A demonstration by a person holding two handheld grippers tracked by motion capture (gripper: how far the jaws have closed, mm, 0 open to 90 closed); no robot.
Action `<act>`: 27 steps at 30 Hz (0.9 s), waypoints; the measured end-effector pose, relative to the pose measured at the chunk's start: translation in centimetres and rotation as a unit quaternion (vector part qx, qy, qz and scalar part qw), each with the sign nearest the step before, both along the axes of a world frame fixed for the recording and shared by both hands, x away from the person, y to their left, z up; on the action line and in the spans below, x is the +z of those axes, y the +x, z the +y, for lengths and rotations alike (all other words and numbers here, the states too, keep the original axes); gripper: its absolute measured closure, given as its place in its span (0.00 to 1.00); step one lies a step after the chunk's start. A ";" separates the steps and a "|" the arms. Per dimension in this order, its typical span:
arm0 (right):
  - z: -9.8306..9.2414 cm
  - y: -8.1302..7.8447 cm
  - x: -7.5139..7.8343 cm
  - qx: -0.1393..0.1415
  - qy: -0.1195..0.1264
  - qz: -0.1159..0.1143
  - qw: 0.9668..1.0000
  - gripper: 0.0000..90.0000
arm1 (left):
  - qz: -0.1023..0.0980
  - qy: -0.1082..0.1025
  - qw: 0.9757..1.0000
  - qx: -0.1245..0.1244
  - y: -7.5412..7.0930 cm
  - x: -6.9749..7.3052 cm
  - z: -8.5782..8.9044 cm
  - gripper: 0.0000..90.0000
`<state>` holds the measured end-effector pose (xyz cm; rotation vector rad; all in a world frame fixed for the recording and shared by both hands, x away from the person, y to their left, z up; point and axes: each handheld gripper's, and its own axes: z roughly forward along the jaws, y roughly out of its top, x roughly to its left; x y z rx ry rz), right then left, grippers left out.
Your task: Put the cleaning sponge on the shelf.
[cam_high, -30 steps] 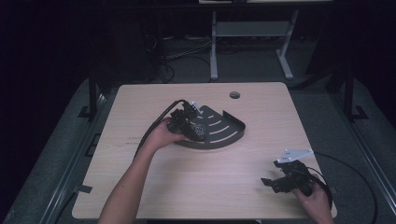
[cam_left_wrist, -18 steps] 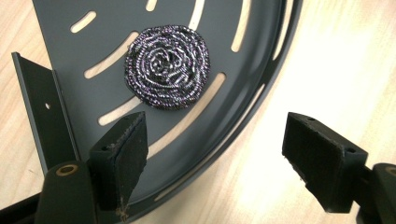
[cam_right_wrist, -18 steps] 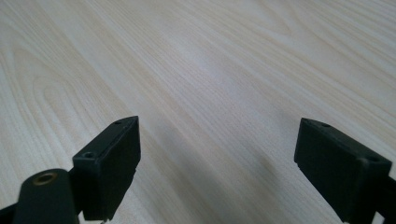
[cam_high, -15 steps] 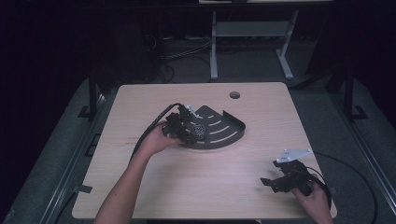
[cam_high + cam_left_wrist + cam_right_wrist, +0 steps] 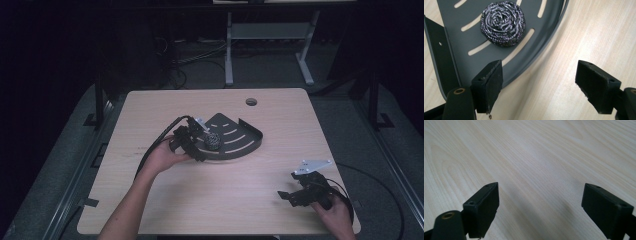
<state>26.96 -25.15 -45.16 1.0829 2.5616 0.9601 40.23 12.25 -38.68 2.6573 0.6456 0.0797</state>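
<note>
A round steel-wool scrubber lies on a dark grey slotted quarter-circle tray in the middle of the table. My left gripper is at the tray's left edge, just short of the scrubber, open with nothing between its pads. One left pad hangs over the tray's curved rim, the other over bare wood. My right gripper rests near the table's front right corner, open over bare wood.
The light wooden table has a round cable hole near its far edge. Cables trail from both grippers. A metal stand is on the dark floor behind the table.
The left hand and its gripper have drawn back left and toward the person, off the tray, uncovering the scrubber on the tray. The right gripper has stayed put.
</note>
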 end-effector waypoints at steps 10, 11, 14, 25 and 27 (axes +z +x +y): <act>0.3 0.1 -0.1 0.002 -0.002 0.002 1.000 0.16 | -0.002 -0.002 1.000 0.001 -1.5 -0.3 1.1 0.24; 0.3 0.1 -0.1 0.002 -0.002 0.003 1.000 0.16 | -0.003 -0.003 1.000 0.001 -1.7 -0.3 1.2 0.24; 0.3 0.1 -0.1 0.002 -0.002 0.003 1.000 0.16 | -0.003 -0.003 1.000 0.000 -2.2 -0.4 1.4 0.24; 0.2 0.1 -0.1 0.000 -0.004 0.002 1.000 0.16 | -0.004 -0.011 1.000 0.004 -3.6 -0.6 2.1 0.24; 0.2 0.1 -0.1 -0.001 -0.004 0.003 1.000 0.16 | -0.005 -0.011 1.000 0.005 -3.7 -0.7 2.2 0.24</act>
